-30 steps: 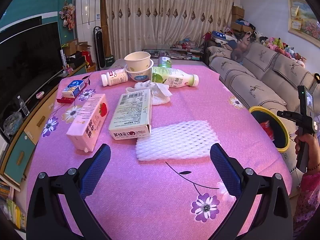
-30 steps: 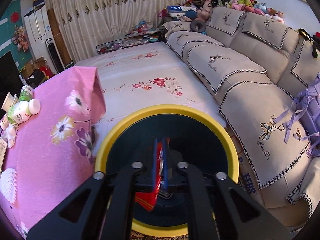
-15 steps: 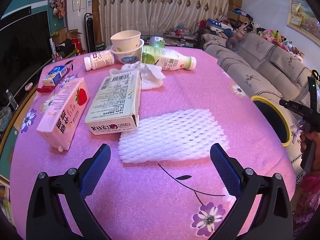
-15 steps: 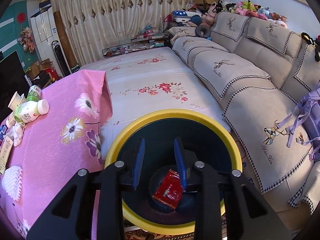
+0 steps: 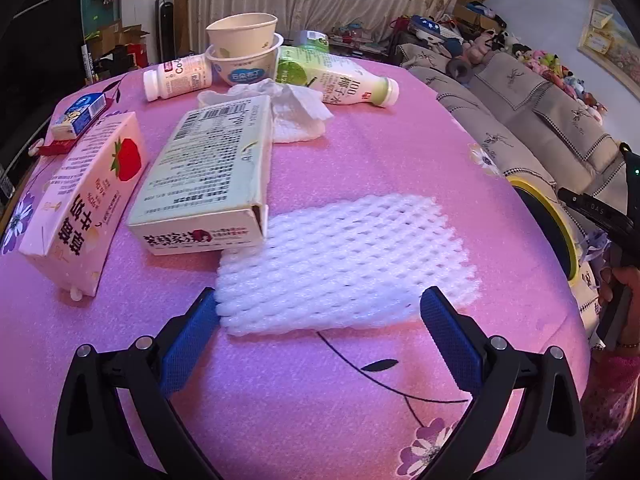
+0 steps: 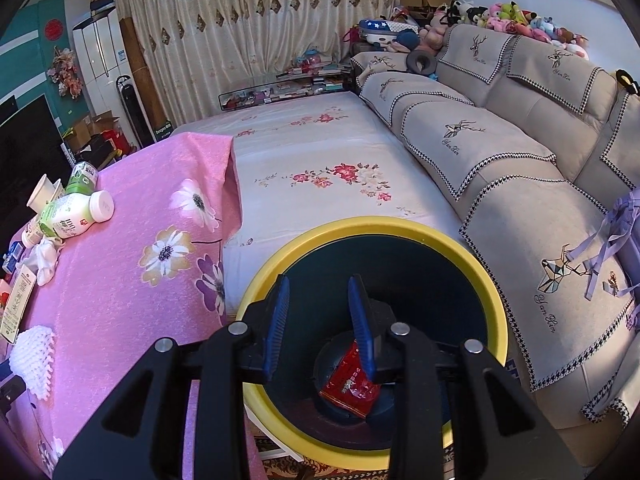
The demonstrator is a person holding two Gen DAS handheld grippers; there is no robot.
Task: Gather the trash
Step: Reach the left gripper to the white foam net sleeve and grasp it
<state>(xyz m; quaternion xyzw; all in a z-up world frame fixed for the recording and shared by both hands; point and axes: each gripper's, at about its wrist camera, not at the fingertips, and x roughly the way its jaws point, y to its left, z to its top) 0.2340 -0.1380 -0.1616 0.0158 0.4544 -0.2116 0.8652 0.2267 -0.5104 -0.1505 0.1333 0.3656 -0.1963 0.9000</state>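
A white foam net sleeve [image 5: 344, 264] lies flat on the pink tablecloth [image 5: 360, 152]. My left gripper [image 5: 318, 300] is open, its blue pads at the sleeve's near edge, one on each side. My right gripper [image 6: 320, 304] is open and empty above the yellow-rimmed bin [image 6: 460, 248], which stands beside the table. A red wrapper [image 6: 350, 378] lies at the bin's bottom. The bin's rim also shows in the left wrist view [image 5: 560, 220], at the table's right edge.
On the table are a white carton [image 5: 212, 176], a pink strawberry carton [image 5: 84, 200], crumpled tissue [image 5: 296, 108], a green-label bottle [image 5: 340, 80], a small white bottle [image 5: 176, 78], stacked paper cups [image 5: 244, 48] and a small blue box [image 5: 78, 114]. A sofa [image 6: 520, 152] stands to the right.
My right gripper opened and the red wrapper dropped into the bin. My left gripper moved forward and down to the foam sleeve's near edge.
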